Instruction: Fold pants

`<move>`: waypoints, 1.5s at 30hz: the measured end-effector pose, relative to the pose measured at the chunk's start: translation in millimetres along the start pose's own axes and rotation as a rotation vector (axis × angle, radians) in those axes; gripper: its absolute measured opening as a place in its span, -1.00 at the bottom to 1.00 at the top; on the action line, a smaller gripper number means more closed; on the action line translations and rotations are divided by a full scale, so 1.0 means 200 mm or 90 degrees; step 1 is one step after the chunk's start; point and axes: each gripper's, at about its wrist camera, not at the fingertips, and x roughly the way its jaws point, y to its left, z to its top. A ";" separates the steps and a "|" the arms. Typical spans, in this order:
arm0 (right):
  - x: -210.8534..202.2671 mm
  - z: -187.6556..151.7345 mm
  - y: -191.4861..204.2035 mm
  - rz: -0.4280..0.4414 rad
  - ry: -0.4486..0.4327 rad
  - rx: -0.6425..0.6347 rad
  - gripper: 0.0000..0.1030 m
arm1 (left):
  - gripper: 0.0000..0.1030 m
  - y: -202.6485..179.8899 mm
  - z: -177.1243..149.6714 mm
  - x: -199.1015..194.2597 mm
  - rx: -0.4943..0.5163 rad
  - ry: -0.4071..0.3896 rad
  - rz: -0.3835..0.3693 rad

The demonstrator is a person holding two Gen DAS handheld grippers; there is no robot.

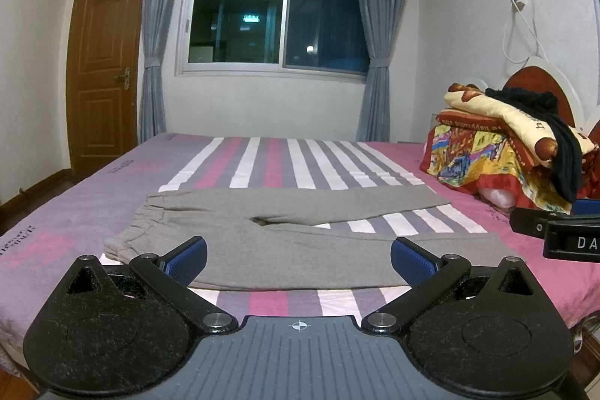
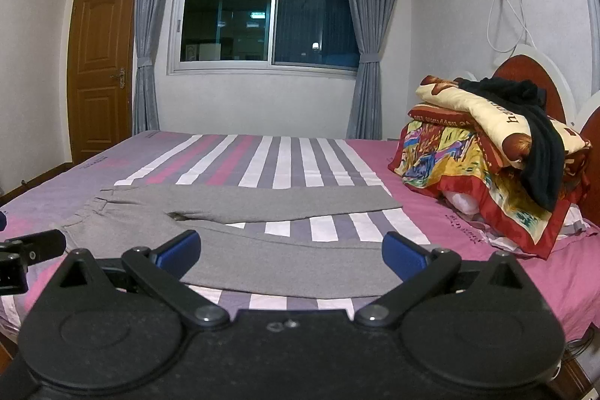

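Grey sweatpants (image 1: 285, 242) lie flat on the striped bed, waistband at the left, both legs spread apart and running to the right; they also show in the right wrist view (image 2: 262, 250). My left gripper (image 1: 298, 259) is open and empty, hovering at the near edge of the near leg. My right gripper (image 2: 290, 255) is open and empty, also over the near leg's edge, further right. The right gripper's body shows at the right edge of the left wrist view (image 1: 555, 231).
The bed (image 1: 56, 231) has a pink, purple and white striped sheet. A pile of colourful folded quilts with a black garment (image 2: 487, 160) sits at the headboard on the right. A window, curtains and a wooden door (image 1: 105, 62) are behind the bed.
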 end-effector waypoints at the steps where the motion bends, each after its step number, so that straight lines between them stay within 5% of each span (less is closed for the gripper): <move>1: 0.00 0.00 0.00 0.000 0.000 0.000 1.00 | 1.00 0.00 0.00 0.00 0.000 0.000 0.001; 17: 0.01 -0.04 0.03 0.010 0.006 0.001 1.00 | 1.00 0.03 -0.01 0.05 0.000 0.009 0.009; 24: 0.13 0.02 0.06 0.093 0.038 -0.011 1.00 | 1.00 0.18 0.04 0.21 -0.007 0.030 0.035; 30: 0.34 0.12 -0.01 0.114 0.034 -0.017 1.00 | 1.00 0.44 0.08 0.45 -0.040 0.061 0.054; 34: 0.70 0.18 -0.08 0.144 0.127 0.020 1.00 | 1.00 0.59 0.13 0.64 0.002 0.060 0.087; 38: 0.88 0.26 -0.07 0.148 0.096 -0.012 0.98 | 1.00 0.82 0.22 0.92 0.027 0.073 0.115; 40: 1.00 0.30 -0.05 0.165 0.091 -0.023 0.87 | 0.99 0.94 0.26 1.07 0.025 0.087 0.109; 44: 1.31 0.34 0.02 0.212 0.116 -0.051 0.30 | 0.91 1.14 0.31 1.38 0.027 0.112 0.097; 45: 1.39 0.33 0.05 0.225 0.120 -0.061 0.20 | 0.43 1.18 0.32 1.47 0.033 0.124 0.095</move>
